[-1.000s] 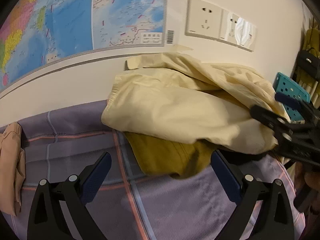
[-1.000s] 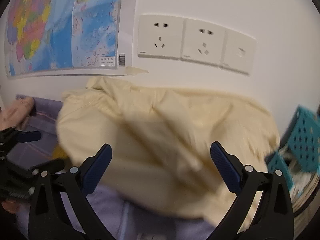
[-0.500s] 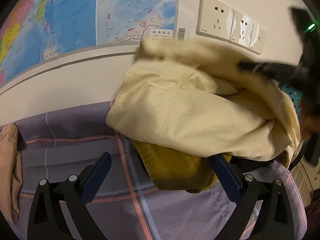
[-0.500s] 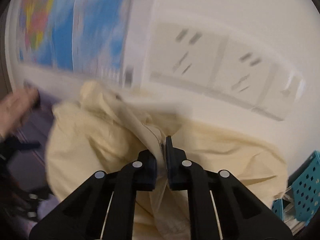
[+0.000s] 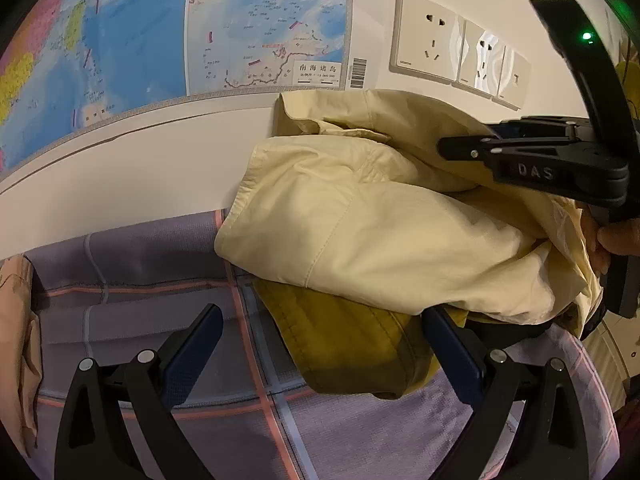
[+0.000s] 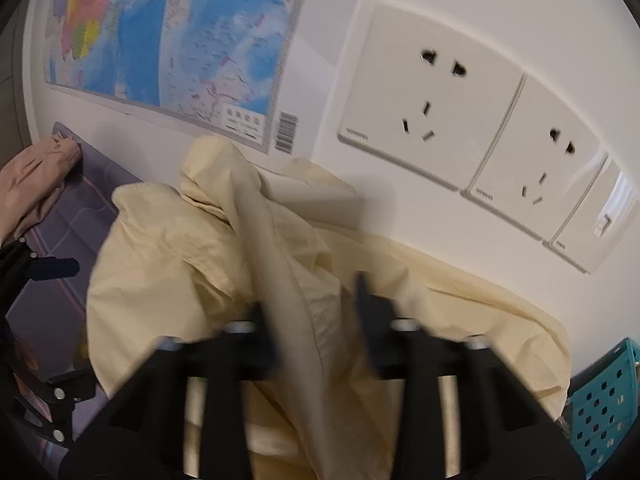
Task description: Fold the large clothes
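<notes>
Right tongs (image 6: 316, 312) on upslanting cream shirt (image 6: 168, 280)

Motion blur smears the right claw (image 6: 316, 320), so its grip on the cream garment (image 6: 280, 280) is unclear. That garment covers most of the mustard garment (image 5: 352, 344). The frame edge crops the pink cloth (image 5: 16, 340).

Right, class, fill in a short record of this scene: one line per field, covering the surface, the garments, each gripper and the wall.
surface: purple checked sheet
top garment: cream shirt, crumpled, lying over the mustard garment
under garment: mustard garment, partly covered
side garment: pink garment at the sheet's left edge
left gripper: open, empty, low over the sheet
right gripper: shut on a fold of the cream shirt
wall: map, sockets
</notes>
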The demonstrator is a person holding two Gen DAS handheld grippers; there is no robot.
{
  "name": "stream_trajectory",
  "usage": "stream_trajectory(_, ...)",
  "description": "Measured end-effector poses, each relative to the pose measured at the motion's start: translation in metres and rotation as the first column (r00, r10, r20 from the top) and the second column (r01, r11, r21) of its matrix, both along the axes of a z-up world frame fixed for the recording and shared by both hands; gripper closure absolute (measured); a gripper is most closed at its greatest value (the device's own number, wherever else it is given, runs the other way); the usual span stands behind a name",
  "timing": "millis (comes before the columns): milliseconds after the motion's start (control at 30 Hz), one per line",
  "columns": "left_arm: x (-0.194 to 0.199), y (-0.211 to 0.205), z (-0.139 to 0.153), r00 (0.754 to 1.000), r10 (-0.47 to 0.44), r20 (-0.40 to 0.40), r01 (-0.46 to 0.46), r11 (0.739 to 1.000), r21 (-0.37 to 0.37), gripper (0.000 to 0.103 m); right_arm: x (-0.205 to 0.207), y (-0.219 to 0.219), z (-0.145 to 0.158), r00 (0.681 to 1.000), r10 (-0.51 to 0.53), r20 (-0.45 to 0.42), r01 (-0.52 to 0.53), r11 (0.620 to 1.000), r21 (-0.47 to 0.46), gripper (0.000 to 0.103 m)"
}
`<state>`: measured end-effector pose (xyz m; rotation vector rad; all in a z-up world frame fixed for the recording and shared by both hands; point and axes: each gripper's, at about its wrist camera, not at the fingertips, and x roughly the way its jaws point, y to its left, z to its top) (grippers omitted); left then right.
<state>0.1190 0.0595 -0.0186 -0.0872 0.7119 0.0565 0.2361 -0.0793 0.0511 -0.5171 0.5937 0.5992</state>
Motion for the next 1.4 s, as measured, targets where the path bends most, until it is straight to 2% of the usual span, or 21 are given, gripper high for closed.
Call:
stream_trajectory(133, -0.003, -0.006, 0.001, 1.0, -0.011, 0.004, 0.011, 1.0, 0.006, 0.007, -0.013, -0.022, 0.026, 0.998, -0.01, 0.063, 0.005, 0.997, 0.083, 0.099)
stream_trajectory(233, -0.01, -0.008, -0.001, 1.0, -0.016, 0.006, 0.016, 1.0, 0.005, 0.007, -0.029, -0.048, 0.056, 0.994, -0.045, 0.103, 0.026, 0.983, 0.18, 0.099)
stream_trajectory(433, -0.023, -0.011, 0.003, 0.999, -0.035, 0.033, 0.034, 0.999, 0.016, 0.007, -0.057, -0.099, 0.103, 0.99, -0.078, 0.116, 0.038, 0.948, 0.317, 0.1)
stream_trajectory(600, -0.031, -0.015, 0.01, 0.997, -0.043, 0.071, 0.042, 0.999, 0.018, 0.007, -0.072, -0.128, 0.122, 0.99, -0.095, 0.1, 0.051, 0.925, 0.376, 0.1)
stream_trajectory(767, -0.034, -0.008, 0.015, 0.991, -0.072, 0.114, 0.071, 0.997, 0.006, 0.007, -0.091, -0.152, 0.162, 0.98, -0.131, 0.148, 0.048, 0.885, 0.463, 0.1)
stream_trajectory(867, -0.04, -0.01, 0.02, 0.98, -0.133, 0.148, 0.138, 0.99, -0.027, 0.007, -0.105, -0.163, 0.189, 0.971, -0.137, 0.194, 0.023, 0.867, 0.498, 0.1)
stream_trajectory(933, -0.053, -0.019, 0.026, 0.949, -0.238, 0.205, 0.258, 0.963, -0.073, 0.007, -0.112, -0.164, 0.203, 0.967, -0.136, 0.214, 0.014, 0.872, 0.49, 0.1)
stream_trajectory(967, -0.059, -0.022, 0.028, 0.933, -0.278, 0.227, 0.301, 0.951, -0.074, 0.007, -0.116, -0.162, 0.209, 0.963, -0.144, 0.227, 0.018, 0.878, 0.479, 0.1)
stream_trajectory(1033, -0.077, -0.036, 0.026, 0.875, -0.407, 0.262, 0.433, 0.9, -0.049, 0.007, -0.121, -0.163, 0.215, 0.965, -0.137, 0.226, 0.012, 0.878, 0.479, 0.1)
stream_trajectory(1100, -0.091, -0.045, 0.02, 0.837, -0.47, 0.281, 0.493, 0.87, -0.013, 0.007, -0.126, -0.164, 0.219, 0.963, -0.136, 0.232, 0.01, 0.88, 0.475, 0.1)
stream_trajectory(1167, -0.095, -0.056, 0.02, 0.819, -0.494, 0.293, 0.51, 0.86, 0.024, 0.007, -0.132, -0.169, 0.22, 0.962, -0.14, 0.236, 0.011, 0.88, 0.476, 0.1)
stream_trajectory(1233, -0.082, -0.069, 0.024, 0.833, -0.475, 0.284, 0.478, 0.876, 0.064, 0.008, -0.135, -0.174, 0.22, 0.963, -0.141, 0.229, 0.012, 0.875, 0.485, 0.101)
stream_trajectory(1267, -0.074, -0.075, 0.026, 0.839, -0.468, 0.278, 0.471, 0.88, 0.06, 0.01, -0.137, -0.178, 0.22, 0.963, -0.146, 0.226, 0.016, 0.869, 0.494, 0.101)
stream_trajectory(1300, -0.061, -0.08, 0.029, 0.851, -0.446, 0.277, 0.447, 0.892, 0.061, 0.024, -0.14, -0.183, 0.22, 0.963, -0.147, 0.226, 0.015, 0.867, 0.498, 0.101)
stream_trajectory(1333, -0.052, -0.083, 0.03, 0.858, -0.434, 0.277, 0.435, 0.898, 0.06, 0.052, -0.143, -0.188, 0.22, 0.962, -0.153, 0.225, 0.02, 0.864, 0.503, 0.101)
stream_trajectory(1367, -0.044, -0.085, 0.031, 0.853, -0.443, 0.275, 0.449, 0.893, 0.047, 0.068, -0.146, -0.193, 0.222, 0.962, -0.164, 0.218, 0.031, 0.86, 0.51, 0.1)
stream_trajectory(1400, -0.036, -0.087, 0.034, 0.851, -0.457, 0.258, 0.467, 0.884, 0.026, 0.1, -0.148, -0.196, 0.223, 0.96, -0.172, 0.222, 0.037, 0.861, 0.508, 0.1)
